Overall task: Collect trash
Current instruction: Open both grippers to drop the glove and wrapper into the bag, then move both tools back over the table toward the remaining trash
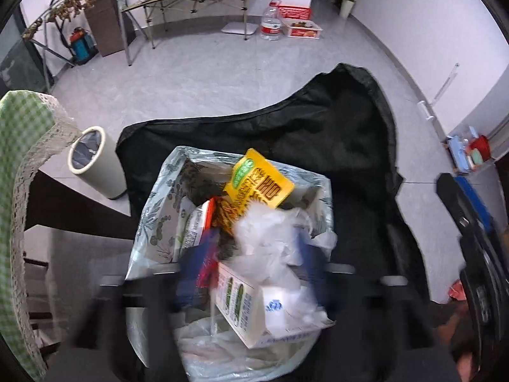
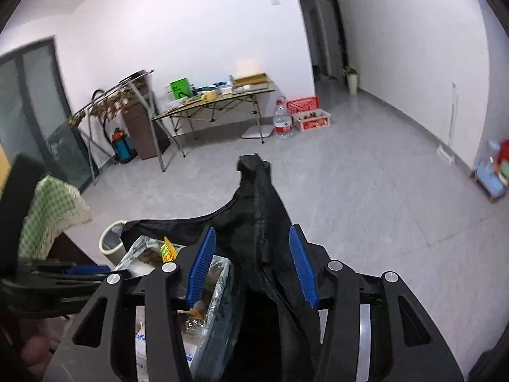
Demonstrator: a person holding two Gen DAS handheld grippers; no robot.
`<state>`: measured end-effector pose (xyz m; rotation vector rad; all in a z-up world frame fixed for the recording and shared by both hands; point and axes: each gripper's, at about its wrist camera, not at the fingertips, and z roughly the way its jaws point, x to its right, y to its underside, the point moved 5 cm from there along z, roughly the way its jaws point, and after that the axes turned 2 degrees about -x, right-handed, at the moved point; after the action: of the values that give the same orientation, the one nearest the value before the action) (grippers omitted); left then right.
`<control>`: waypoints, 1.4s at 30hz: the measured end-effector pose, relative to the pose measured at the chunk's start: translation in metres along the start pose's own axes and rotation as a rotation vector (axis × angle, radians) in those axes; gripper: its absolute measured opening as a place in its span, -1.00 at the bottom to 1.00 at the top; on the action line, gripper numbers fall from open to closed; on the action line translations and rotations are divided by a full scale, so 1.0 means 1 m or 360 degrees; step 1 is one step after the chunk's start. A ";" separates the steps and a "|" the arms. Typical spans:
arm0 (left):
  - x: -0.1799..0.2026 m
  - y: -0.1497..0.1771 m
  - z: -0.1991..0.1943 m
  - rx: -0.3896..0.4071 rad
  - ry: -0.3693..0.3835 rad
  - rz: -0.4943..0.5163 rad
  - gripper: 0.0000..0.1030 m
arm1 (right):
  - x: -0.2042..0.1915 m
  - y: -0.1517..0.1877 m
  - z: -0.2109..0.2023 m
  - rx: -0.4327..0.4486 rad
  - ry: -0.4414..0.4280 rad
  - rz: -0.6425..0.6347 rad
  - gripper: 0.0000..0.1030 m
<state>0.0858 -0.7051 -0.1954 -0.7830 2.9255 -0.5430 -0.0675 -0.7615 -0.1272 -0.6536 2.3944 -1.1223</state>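
A crumpled wad of clear plastic (image 1: 270, 238) sits on top of the rubbish in a patterned plastic bin liner (image 1: 159, 210), near the middle of the liner's open mouth, blurred by motion. Around it lie a yellow snack box (image 1: 259, 180) toward the far rim, a white carton with green printing (image 1: 240, 302) toward the near rim, and a red-and-white pack (image 1: 198, 222) by the left wall. The liner stands inside a large black bag (image 1: 334, 127) spread on the grey floor. The left gripper (image 1: 251, 267) points steeply down over the liner; its blue pads stand apart on either side of the wad and do not appear to press it, though blur makes contact hard to judge. The right gripper (image 2: 253, 264) holds the black bag's raised edge, which runs up between its blue pads (image 2: 302, 267); the gap is partly closed, and whether the pads truly pinch the fabric cannot be told. The likely risks: the light wad could spring or slide off the heap and over the liner's rim, since the pile is already high; and if the right grip is loose, the bag edge may slip and sag, narrowing the opening. A small round bin (image 1: 95, 162) stands beside the bag's left edge.
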 end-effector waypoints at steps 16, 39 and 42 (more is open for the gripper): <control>-0.071 0.024 -0.067 0.0230 -0.0096 -0.0203 0.67 | -0.025 0.006 -0.001 0.0067 -0.0025 -0.0215 0.00; -0.192 0.150 -0.311 0.1226 -0.0276 -0.0495 0.85 | -0.195 -0.034 -0.123 0.0551 -0.0411 -0.0610 0.71; -0.218 0.184 -0.339 0.1312 -0.0417 -0.0564 0.85 | -0.230 -0.034 -0.143 0.0578 -0.0529 -0.0657 0.71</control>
<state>0.1376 -0.3406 0.0506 -1.1028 2.0215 -1.4059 0.0473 -0.5643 0.0223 -1.1321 1.7612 -1.4342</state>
